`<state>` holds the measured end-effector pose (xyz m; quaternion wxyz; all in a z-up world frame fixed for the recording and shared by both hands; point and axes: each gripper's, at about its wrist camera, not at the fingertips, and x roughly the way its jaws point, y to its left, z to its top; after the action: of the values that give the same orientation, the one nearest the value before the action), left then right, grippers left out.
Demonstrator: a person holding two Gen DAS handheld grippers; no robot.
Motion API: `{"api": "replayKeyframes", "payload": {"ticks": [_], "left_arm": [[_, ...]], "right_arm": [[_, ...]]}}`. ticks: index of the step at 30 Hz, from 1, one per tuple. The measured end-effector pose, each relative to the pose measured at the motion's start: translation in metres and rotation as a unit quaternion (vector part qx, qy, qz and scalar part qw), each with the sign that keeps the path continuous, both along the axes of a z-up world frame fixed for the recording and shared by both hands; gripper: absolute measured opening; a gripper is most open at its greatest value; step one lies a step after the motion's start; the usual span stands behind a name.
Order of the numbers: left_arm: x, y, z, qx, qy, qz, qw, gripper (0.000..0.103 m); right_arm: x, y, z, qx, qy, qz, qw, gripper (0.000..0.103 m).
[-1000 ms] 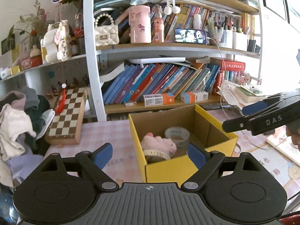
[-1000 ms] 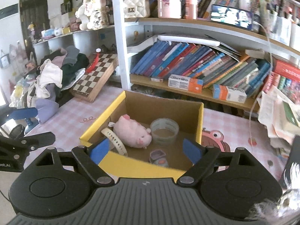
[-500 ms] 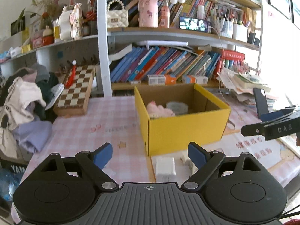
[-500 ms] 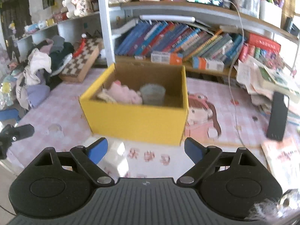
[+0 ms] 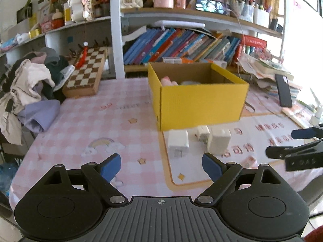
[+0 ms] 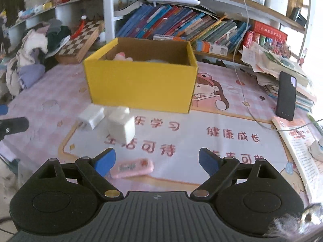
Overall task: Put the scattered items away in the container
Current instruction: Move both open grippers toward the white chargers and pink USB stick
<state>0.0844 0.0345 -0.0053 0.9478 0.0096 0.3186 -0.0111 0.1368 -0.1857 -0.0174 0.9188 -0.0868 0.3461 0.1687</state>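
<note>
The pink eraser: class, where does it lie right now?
In the right wrist view, the pink eraser lies flat on the table mat, beside the right gripper's left fingertip, nearer than the white chargers.

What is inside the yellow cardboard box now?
Inside the yellow cardboard box, a pink plush toy and a pale round object show above the rim. Its front wall hides the bottom and anything lying lower.

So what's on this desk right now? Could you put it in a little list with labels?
container: yellow box, open top
inside box: pink plush; the rest unclear
loose in front of box: white chargers, pink flat item
left gripper: open, empty
right gripper: open, empty
right of box: black phone, standing against papers
</note>
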Motion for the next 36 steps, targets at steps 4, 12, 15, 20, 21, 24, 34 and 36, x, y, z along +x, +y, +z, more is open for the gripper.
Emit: {"api": "replayKeyframes", "payload": {"ticks": [4,12,15,20,21,24,34,36], "left_arm": [[-0.005,-0.009,-0.01,0.009,0.006,-0.014,0.9998,0.09],[-0.006,-0.023,-0.022,0.027,0.018,-0.036,0.9988,0.09],[-0.004,-0.025,-0.025,0.029,0.022,-0.038,0.9986,0.09],[0.0,-0.026,-0.028,0.031,0.024,-0.038,0.9985,0.09],[0.001,-0.026,-0.028,0.032,0.024,-0.038,0.9985,0.09],[0.004,-0.026,-0.029,0.032,0.027,-0.035,0.9985,0.09],[0.016,-0.024,-0.03,0.039,0.032,-0.023,0.9984,0.09],[0.019,-0.023,-0.03,0.041,0.032,-0.021,0.9984,0.09]], "right_arm": [[-0.01,0.008,-0.011,-0.003,-0.004,0.014,1.0,0.089],[-0.014,0.02,-0.024,-0.014,0.011,0.041,0.999,0.087],[-0.009,0.019,-0.027,-0.015,0.022,0.033,0.999,0.086],[-0.002,0.017,-0.032,-0.015,0.035,0.026,0.999,0.084],[0.0,0.017,-0.033,-0.015,0.037,0.025,0.999,0.084],[0.005,0.019,-0.036,-0.016,0.041,0.029,0.999,0.084],[0.024,0.037,-0.047,-0.029,0.058,0.072,0.995,0.086],[0.029,0.041,-0.05,-0.034,0.058,0.077,0.995,0.087]]}}
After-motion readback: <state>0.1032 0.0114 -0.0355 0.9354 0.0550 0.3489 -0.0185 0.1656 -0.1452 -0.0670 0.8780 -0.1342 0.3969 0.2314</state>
